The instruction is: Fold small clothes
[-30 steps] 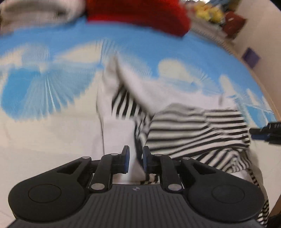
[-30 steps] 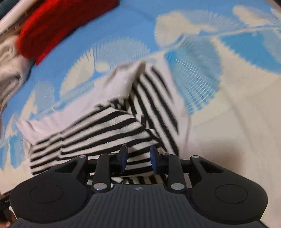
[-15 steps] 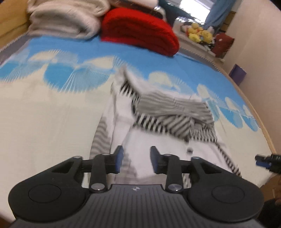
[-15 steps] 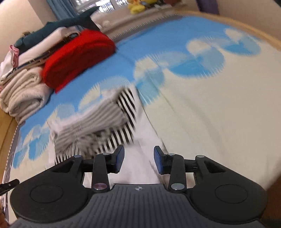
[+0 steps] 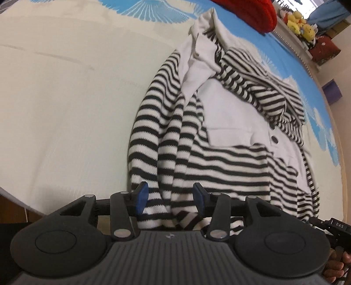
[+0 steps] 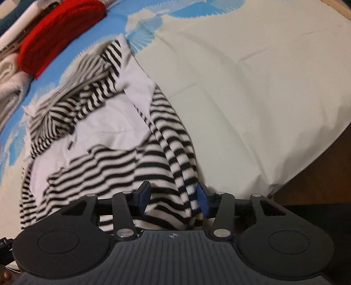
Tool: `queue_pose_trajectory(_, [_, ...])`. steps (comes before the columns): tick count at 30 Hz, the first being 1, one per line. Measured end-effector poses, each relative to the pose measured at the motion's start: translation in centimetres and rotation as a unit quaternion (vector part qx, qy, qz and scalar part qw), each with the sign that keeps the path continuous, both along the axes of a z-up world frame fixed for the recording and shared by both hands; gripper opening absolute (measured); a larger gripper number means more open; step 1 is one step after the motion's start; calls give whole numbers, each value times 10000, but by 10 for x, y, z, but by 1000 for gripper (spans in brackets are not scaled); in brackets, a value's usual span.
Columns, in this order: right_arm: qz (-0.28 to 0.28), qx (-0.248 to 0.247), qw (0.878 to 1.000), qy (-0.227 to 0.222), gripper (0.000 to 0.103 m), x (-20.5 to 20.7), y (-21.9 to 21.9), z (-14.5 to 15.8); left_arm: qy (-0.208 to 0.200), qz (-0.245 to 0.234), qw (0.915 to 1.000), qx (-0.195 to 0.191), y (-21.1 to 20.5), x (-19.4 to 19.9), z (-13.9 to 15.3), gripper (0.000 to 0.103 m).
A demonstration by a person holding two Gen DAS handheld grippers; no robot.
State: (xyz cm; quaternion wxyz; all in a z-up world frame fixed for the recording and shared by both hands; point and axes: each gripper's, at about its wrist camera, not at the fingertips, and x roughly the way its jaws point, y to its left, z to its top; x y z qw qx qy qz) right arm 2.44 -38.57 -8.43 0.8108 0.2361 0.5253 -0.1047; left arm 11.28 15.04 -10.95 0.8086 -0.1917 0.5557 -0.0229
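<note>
A small black-and-white striped top with white panels (image 5: 219,122) lies stretched along the bed, its bunched end toward the far side. Its near striped hem hangs at the bed's front edge. My left gripper (image 5: 170,196) is over the hem's left part. Its jaws are opening, and striped cloth lies loose between the blue pads (image 5: 141,195). In the right wrist view the same top (image 6: 105,166) runs away to the left. My right gripper (image 6: 173,196) is over the hem's right corner, its jaws opening too, with cloth slack between them.
The cream and blue sheet (image 5: 65,98) covers the bed. A red folded knit (image 6: 57,37) and pale folded blankets (image 6: 8,72) sit at the far side. Yellow plush toys (image 5: 298,17) and a purple box (image 5: 332,93) stand beyond. The bed's front edge (image 6: 307,164) drops to a dark floor.
Both grippers have drawn back to the bed's near edge, and the top is pulled out longer. Their jaws have widened from nearly closed, and the hem now lies loose between them.
</note>
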Motion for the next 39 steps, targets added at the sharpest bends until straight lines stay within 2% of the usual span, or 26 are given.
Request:
queue_pose_trajectory(3, [34, 0, 9998, 183, 48, 1, 1, -7, 75, -35, 9998, 184, -2, -3, -7, 45])
queue_pose_trajectory(5, [49, 33, 9996, 287, 48, 1, 2, -11, 30, -41, 9996, 269, -3, -5, -8, 37])
queue_pose_trajectory(8, [106, -22, 9992, 386, 48, -1, 6, -16, -7, -24, 9997, 229, -1, -8, -8, 18])
queue_pose_trajectory(9, [157, -76, 9991, 375, 49, -1, 9, -16, -33, -37, 9998, 209, -1, -9, -7, 9])
queue_pose_trajectory(10, [237, -148, 9990, 339, 49, -1, 12, -15, -75, -40, 9998, 185, -2, -10, -5, 6])
queue_pose_trajectory(11, [282, -211, 9989, 305, 47, -1, 15, -15, -138, -39, 9997, 196, -3, -11, -2, 6])
queue_pose_trajectory(13, [340, -272, 9989, 167, 17, -3, 18, -13, -283, -30, 9991, 327, -6, -16, 4, 6])
queue_pose_trajectory(14, [362, -251, 9990, 63, 15, -3, 18, -10, -333, -32, 9988, 360, -7, -18, 6, 6])
queue_pose_trajectory(17, [207, -346, 9989, -225, 12, -7, 14, 3, -435, 52, 9984, 354, -8, -21, 10, 9])
queue_pose_trajectory(18, [104, -378, 9990, -231, 12, -8, 11, 5, -476, 122, 9982, 357, -6, -22, 11, 10])
queue_pose_trajectory(20, [-101, -396, 9991, -88, 12, -9, 2, 3, -511, 230, 9977, 382, -2, -22, 12, 18])
queue_pose_trajectory(22, [-209, -338, 9992, 35, 15, -8, -4, -3, -474, 349, 9979, 272, 2, -19, 11, 46])
queue_pose_trajectory(23, [-199, -267, 9994, 80, 17, -7, -5, -6, -441, 384, 9982, 162, 3, -18, 9, 48])
queue_pose_trajectory(26, [2, -214, 9997, 145, 33, -2, 1, -11, -297, 360, 9989, -10, 0, -13, 1, 49])
queue_pose_trajectory(28, [100, -205, 9997, 109, 41, -2, 7, -11, -272, 343, 9988, 202, -4, -12, -1, 49])
queue_pose_trajectory(31, [193, -211, 9995, 105, 43, -2, 13, -11, -269, 422, 9972, 551, -4, -14, -3, 49])
queue_pose_trajectory(35, [200, -223, 9995, 131, 43, -3, 14, -11, -256, 558, 9970, 467, 3, -15, -3, 50])
queue_pose_trajectory(39, [233, -219, 9994, 147, 43, -2, 13, -11, -154, 474, 9980, 390, 0, -13, -8, 53])
